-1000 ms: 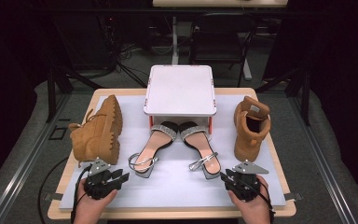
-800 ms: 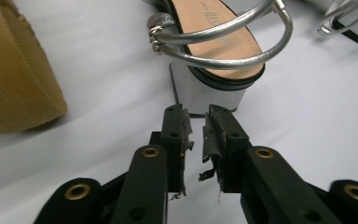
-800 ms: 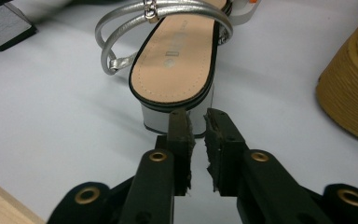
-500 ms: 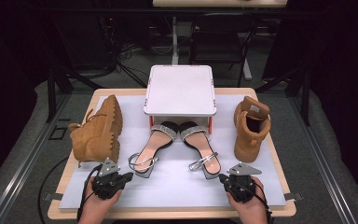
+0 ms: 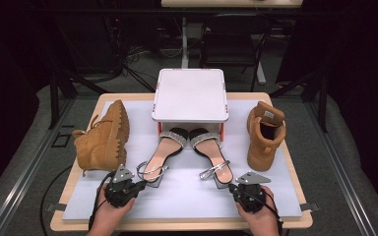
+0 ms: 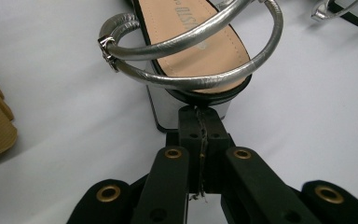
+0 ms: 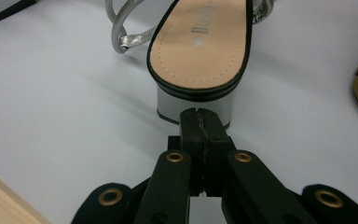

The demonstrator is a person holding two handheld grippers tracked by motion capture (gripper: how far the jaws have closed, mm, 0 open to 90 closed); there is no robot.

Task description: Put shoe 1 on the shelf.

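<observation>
Silver leather straps and a tan insole mark the left block-heeled sandal point(image 5: 158, 156), which lies on the white mat point(image 5: 187, 196) covering the wooden table point(image 5: 295, 222), its toe tucked under a white square-topped stand with red legs point(image 5: 190, 94). Its twin, the right silver block-heeled sandal point(image 5: 211, 156), lies just beside it, also toe-in under the stand. The left hand-held gripper point(image 6: 200, 116) has its black jaws pressed together with nothing between them, the tips right at the mirrored heel block of the left sandal point(image 6: 191, 70); whether they touch it cannot be told. The right hand-held gripper point(image 7: 204, 119) is likewise squeezed together and empty, its tips just in front of the heel block of the right sandal point(image 7: 200, 51). A tan suede lace-up boot point(image 5: 103, 137) lies on its side at the mat's left, sole facing the sandals. A second tan boot point(image 5: 265, 135) stands upright at the right.
</observation>
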